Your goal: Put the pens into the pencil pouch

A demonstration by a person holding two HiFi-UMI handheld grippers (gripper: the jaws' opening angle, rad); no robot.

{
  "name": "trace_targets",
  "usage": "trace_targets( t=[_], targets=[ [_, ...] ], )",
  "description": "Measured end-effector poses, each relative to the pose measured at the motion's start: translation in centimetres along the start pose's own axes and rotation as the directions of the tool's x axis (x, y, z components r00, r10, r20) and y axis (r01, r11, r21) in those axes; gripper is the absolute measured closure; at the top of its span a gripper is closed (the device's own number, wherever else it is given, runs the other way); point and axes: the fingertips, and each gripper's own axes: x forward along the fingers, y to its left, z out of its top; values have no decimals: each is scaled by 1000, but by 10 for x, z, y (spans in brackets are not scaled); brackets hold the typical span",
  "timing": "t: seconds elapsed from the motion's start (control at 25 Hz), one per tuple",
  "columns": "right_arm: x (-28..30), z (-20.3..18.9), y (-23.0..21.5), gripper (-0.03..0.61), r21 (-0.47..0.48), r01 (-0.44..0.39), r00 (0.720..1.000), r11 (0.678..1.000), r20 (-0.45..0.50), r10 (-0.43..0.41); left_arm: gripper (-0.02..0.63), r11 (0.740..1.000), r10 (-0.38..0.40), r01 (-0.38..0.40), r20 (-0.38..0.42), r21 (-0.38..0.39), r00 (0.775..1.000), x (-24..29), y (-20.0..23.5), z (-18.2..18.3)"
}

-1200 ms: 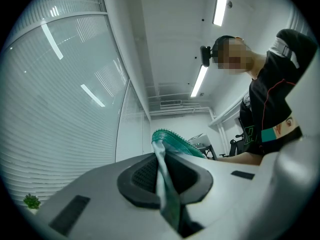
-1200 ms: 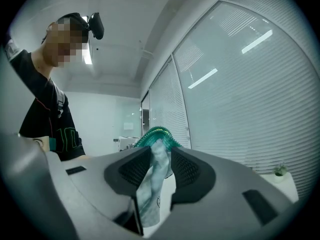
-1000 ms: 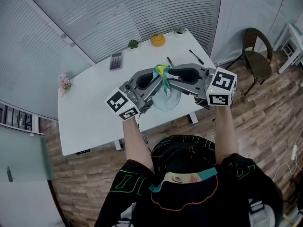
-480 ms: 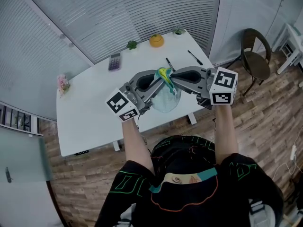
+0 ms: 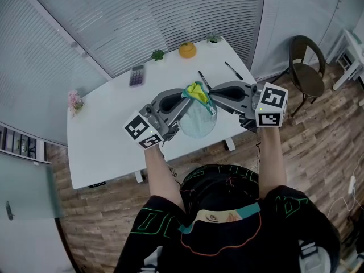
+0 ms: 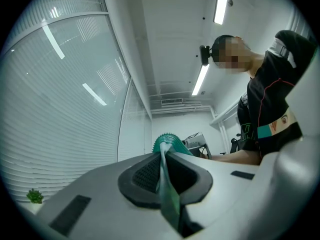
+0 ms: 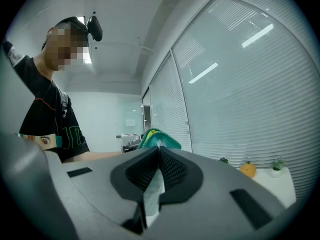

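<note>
Forearms (image 5: pixel 157 166) are stretched forward above the white table (image 5: pixel 102 135), with the grippers turned toward each other. The pencil pouch (image 5: pixel 198 117) is held in the air between them. The left gripper (image 5: pixel 186 95) is clamped on its green rim, and the jaws of the right gripper (image 5: pixel 211 94) have just been closed on the opposite rim. Two pens (image 5: pixel 203 79) are seen on the table behind.
</note>
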Motion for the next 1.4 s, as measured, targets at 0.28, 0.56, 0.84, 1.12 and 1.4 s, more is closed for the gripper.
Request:
trace_targets(
  t=[0.28, 0.56, 0.84, 1.12, 1.4],
  targets=[
    [-5, -3, -8, 568, 21, 27, 999, 999, 18, -27, 600, 1000, -16, 16, -8, -1, 1000, -7, 0, -5],
    [-17, -6, -12, 569, 35, 42, 998, 999, 37, -43, 606, 1000, -6, 6, -33, 18, 999, -10, 3, -12],
    [-31, -6, -14, 569, 0, 68, 997, 998, 40, -68, 606, 996, 62, -58, -67, 63, 996, 3, 10, -22],
    [-25, -12, -17, 569, -28, 77, 997, 997, 33, -76, 607, 987, 138, -131, -81, 91, 987, 0, 26, -31],
    [-43, -18, -27, 566, 41, 123, 986, 992, 107, -127, 610, 994, 109, -105, -119, 41, 987, 4, 11, -43]
  ],
)
